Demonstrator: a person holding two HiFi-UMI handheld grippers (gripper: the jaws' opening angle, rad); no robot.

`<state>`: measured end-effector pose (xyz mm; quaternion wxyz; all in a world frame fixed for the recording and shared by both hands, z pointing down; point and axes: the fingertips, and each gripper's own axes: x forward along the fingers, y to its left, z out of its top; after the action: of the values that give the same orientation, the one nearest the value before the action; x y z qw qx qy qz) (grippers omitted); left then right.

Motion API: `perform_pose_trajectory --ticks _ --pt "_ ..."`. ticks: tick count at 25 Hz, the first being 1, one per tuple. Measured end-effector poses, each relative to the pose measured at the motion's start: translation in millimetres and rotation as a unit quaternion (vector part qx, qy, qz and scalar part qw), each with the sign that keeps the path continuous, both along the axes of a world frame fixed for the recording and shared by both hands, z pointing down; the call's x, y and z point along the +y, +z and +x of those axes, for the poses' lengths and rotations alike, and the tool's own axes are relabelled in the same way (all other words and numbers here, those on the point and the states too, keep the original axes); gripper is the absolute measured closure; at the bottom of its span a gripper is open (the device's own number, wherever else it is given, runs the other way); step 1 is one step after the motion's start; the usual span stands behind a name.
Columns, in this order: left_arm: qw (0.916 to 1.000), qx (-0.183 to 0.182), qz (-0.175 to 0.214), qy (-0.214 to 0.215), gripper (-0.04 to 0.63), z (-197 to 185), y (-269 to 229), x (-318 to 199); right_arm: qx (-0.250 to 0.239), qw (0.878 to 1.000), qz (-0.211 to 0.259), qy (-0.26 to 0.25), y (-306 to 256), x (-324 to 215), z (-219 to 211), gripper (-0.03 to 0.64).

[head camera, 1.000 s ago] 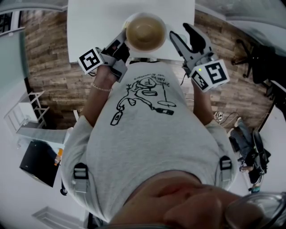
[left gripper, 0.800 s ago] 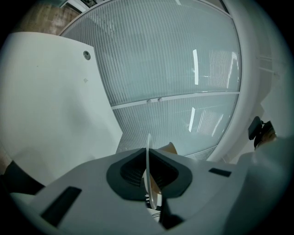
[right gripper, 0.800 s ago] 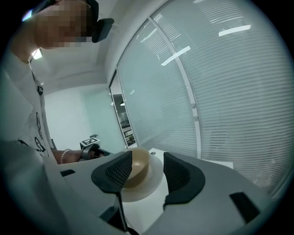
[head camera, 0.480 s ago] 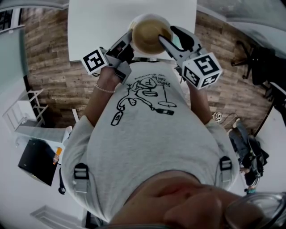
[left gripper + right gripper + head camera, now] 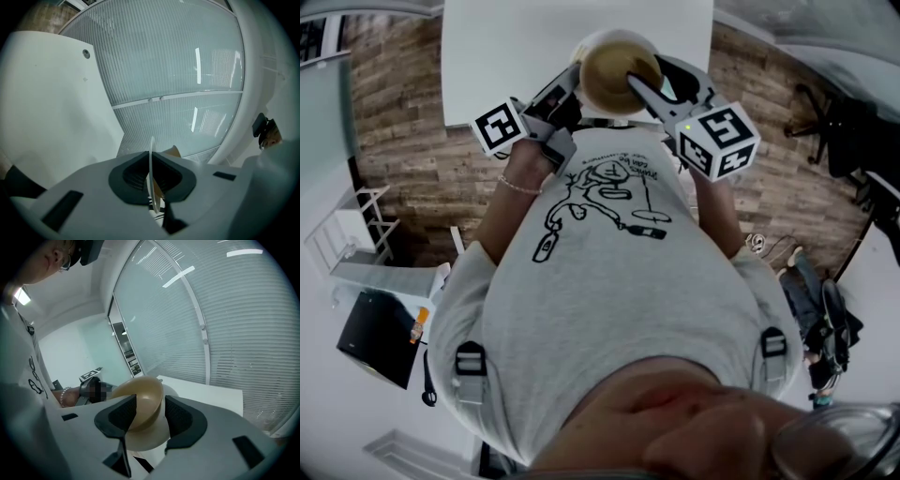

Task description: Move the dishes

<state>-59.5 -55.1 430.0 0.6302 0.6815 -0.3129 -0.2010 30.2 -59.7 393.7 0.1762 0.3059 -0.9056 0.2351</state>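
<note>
The right gripper point(image 5: 652, 82) has closed in from the right of the frame since a second ago. Its jaws now stand apart astride the tan bowl point(image 5: 140, 405), one inside and one outside the wall, with a gap on the outer side. The left gripper point(image 5: 151, 176) remains clamped on the thin rim of the white dish point(image 5: 152, 154) carrying the bowl, held at top centre above the white table point(image 5: 511, 47). The dish's underside is hidden, and the person's torso covers the lower frame
</note>
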Motion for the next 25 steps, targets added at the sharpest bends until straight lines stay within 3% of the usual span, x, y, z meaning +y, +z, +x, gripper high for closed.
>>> perform_pose_trajectory --ticks 4,14,25 --pt "1.0000 0.001 -0.004 -0.001 0.583 1.6 0.9 1.0 0.004 1.000 -0.003 0.004 2.6 -0.9 1.0 0.423" --pt "1.0000 0.002 -0.002 0.003 0.583 -3.0 1.7 1.5 0.028 0.999 0.002 0.026 6.8 -7.4 1.1 0.557" --pt "1.0000 0.000 -0.007 0.005 0.583 -0.3 5.2 5.4 0.027 0.999 0.003 0.033 3.7 -6.9 4.6 0.569"
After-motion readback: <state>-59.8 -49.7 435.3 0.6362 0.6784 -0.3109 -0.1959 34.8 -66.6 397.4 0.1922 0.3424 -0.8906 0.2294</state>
